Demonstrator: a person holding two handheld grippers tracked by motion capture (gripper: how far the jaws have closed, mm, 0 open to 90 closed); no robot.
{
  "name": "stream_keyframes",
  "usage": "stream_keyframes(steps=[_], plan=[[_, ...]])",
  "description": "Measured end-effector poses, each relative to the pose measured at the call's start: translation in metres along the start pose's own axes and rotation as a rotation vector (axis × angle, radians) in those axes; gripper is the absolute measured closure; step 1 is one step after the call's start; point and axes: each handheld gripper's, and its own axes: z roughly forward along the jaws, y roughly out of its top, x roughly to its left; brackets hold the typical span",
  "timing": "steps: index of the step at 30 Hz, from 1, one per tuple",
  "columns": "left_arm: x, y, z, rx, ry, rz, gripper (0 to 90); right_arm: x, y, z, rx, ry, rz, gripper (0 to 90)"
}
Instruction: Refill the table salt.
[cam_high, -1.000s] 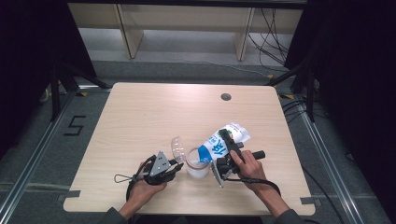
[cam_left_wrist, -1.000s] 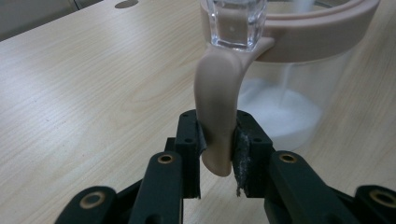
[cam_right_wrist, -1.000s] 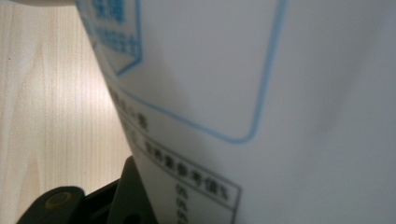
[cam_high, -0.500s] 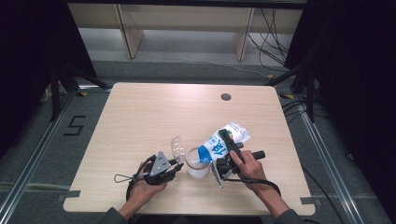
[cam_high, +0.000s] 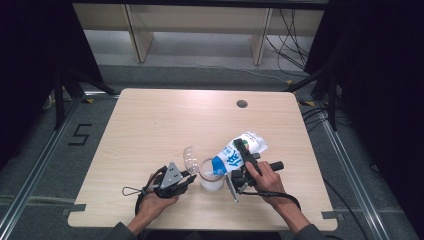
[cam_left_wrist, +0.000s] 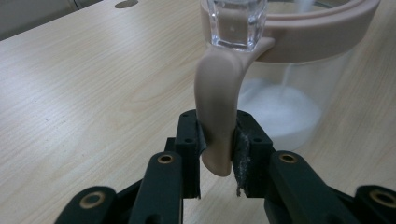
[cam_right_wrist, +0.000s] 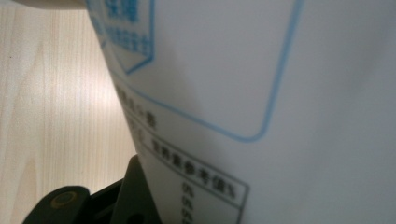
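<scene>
Pouring continues unchanged: bag (cam_high: 235, 155) stays tipped over jar (cam_high: 211, 176).

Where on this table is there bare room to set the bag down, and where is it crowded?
The table is bare across its far half, from the far edge with the round hole down toward the jar, and along its left side. It is crowded near the front middle: the left gripper clamps the jar's tab while the right gripper tips the bag over it.

Even overhead light falls on my counter (cam_high: 150, 130), while the surroundings drop to near black. In the left gripper view the beige jar handle (cam_left_wrist: 217, 116) is sharp, with glare on the clear lid. The white bag (cam_right_wrist: 280, 93) is blurred, too close.
</scene>
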Motion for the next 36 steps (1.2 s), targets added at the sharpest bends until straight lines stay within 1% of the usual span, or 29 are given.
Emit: stream_keyframes(steps=[3,11,14,15,16,18,21,22,23,25,26,27,30,31,33,34,35,36], plan=[[0.0002,-0.0001,0.0003,-0.002,-0.004,0.000,73.2,-0.0001,0.0001,0.0002,-0.001,0.000,-0.008,62.1],[0.0000,0.0000,0.0000,0.000,0.000,0.000,73.2,0.0004,-0.0001,-0.0002,0.002,0.001,0.005,62.3],[-0.0001,0.0000,0.0000,-0.001,0.000,0.000,73.2,-0.0001,-0.0001,0.0001,-0.002,0.002,-0.005,62.4],[-0.0005,-0.0002,0.0001,0.000,0.001,-0.007,73.2,-0.0001,0.0001,0.0001,-0.001,0.000,-0.011,62.5],[0.0001,0.0000,0.0000,0.000,0.000,0.002,73.2,-0.0003,0.0000,0.0001,-0.001,0.001,-0.015,62.5],[0.0002,-0.0001,0.0002,-0.002,-0.003,0.000,73.2,0.0002,0.0000,-0.0001,0.001,0.002,-0.006,62.6],[0.0000,0.0000,0.0000,-0.001,0.000,0.000,73.2,0.0004,0.0000,0.0000,0.004,0.000,-0.009,62.7],[0.0000,0.0000,0.0000,0.000,0.000,0.000,73.2,0.0004,0.0001,-0.0001,0.004,-0.002,-0.013,62.7],[0.0000,0.0000,0.0001,0.000,0.000,0.000,73.2,-0.0009,0.0009,-0.0020,0.032,0.019,-0.023,62.7],[-0.0001,0.0000,0.0000,0.000,0.000,0.000,73.1,-0.0010,0.0011,-0.0014,0.017,0.008,-0.042,62.9],[-0.0001,0.0000,0.0001,0.000,0.000,0.000,73.1,-0.0034,0.0018,-0.0012,0.010,0.003,-0.079,63.0],[0.0001,-0.0001,0.0004,-0.002,-0.004,0.000,73.1,-0.0032,0.0019,-0.0012,0.010,0.004,-0.072,63.2],[-0.0001,0.0000,0.0001,0.000,0.000,0.000,73.1,-0.0035,0.0019,-0.0009,0.010,0.005,-0.071,63.7],[0.0002,-0.0001,0.0004,-0.003,-0.004,0.000,73.1,-0.0021,0.0015,-0.0009,0.015,0.010,-0.054,63.8],[0.0001,0.0000,0.0003,-0.001,-0.003,0.000,73.1,-0.0018,0.0012,-0.0010,0.020,0.010,-0.054,63.8],[0.0002,-0.0001,0.0003,-0.003,-0.003,0.000,73.1,-0.0010,0.0010,-0.0015,0.024,0.009,-0.039,63.8],[0.0002,-0.0001,0.0003,-0.002,-0.004,0.000,73.1,-0.0024,0.0013,-0.0011,0.016,0.002,-0.053,63.9],[0.0002,-0.0001,0.0004,-0.002,-0.004,0.000,73.1,-0.0051,0.0020,-0.0007,0.006,-0.002,-0.088,64.0]])
